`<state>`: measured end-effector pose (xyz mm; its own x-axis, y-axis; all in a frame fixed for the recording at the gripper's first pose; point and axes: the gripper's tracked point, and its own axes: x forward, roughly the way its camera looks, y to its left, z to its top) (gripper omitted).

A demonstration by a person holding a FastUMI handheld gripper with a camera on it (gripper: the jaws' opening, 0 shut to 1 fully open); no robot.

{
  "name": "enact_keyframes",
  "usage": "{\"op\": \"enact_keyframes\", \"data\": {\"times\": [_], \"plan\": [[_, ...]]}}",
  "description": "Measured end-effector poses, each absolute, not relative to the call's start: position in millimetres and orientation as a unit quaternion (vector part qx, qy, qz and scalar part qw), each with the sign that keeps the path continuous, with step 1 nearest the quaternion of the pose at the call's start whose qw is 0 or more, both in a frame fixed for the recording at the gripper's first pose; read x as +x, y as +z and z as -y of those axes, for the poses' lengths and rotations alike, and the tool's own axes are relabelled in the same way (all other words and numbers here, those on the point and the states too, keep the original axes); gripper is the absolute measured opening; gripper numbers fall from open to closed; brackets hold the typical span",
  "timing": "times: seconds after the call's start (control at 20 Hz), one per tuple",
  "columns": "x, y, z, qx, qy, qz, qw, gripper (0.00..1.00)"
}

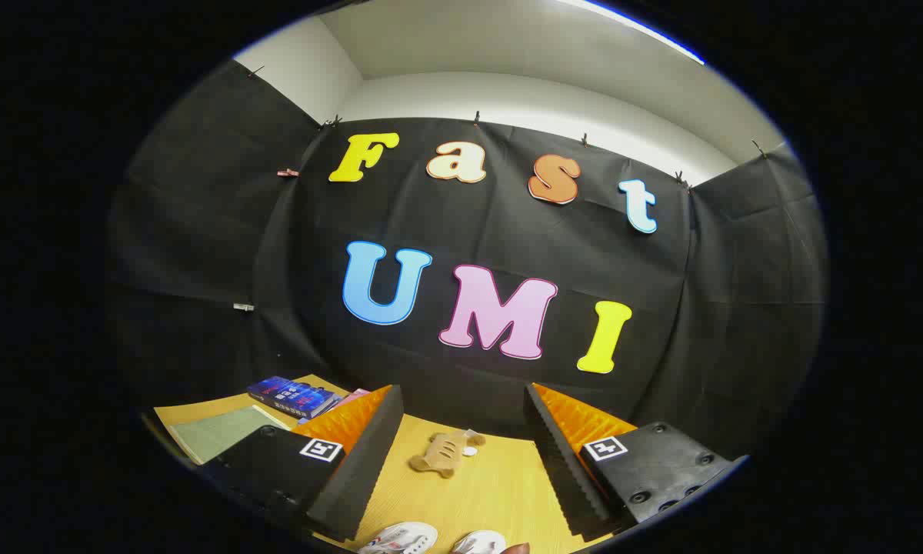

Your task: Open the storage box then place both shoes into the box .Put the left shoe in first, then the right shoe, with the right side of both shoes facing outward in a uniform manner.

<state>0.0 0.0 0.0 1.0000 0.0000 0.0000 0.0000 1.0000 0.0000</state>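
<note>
Item one, the gripper (461, 454): we see its two fingers (358, 469) spread wide, nothing between them but bare desk (492, 492), pressing on nothing. Each finger carries a ridged inner face and a small square marker on its block.

Item two, the shoes: we log two pale shoes at the near edge of the desk, below the gap between the fingers. The first shoe (400, 537) lies closer to the left finger, showing red and blue marks on its side. The second shoe (479, 542) lies just beside it, toward the right finger. Both are cut off by the view's rim, so we cannot tell which is the left and which the right, nor how they face.

Item three, a toy (440, 452): a small tan thing, ahead of the fingers and between them, lying flat on the desk, with a small white piece touching its far side. We cannot tell what it is.

Item four, a book (292, 396): dark blue, at the far left corner of the desk, beyond the left finger.

Item five, a pad (219, 432): a flat grey-green sheet, near the left edge, just beside the book.

Item six, a pink thing (358, 395): a flat sliver, between the book and the left finger's tip.

Item seven, a fingertip (517, 548): a person's, at the near edge, touching the second shoe's side.
</note>
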Motion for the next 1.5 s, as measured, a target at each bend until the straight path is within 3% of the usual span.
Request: {"op": "enact_keyframes", "data": {"times": [0.9,1.25,1.5], "plan": [[-2.8,3.1,-3.5,0.011,0.03,-0.011,0.999,0.97],[0.6,-28.6,-78.8,0.152,0.215,-0.074,0.962,0.97],[-13.1,-96.0,-146.9,0.259,0.364,-0.194,0.873,0.98]]}}
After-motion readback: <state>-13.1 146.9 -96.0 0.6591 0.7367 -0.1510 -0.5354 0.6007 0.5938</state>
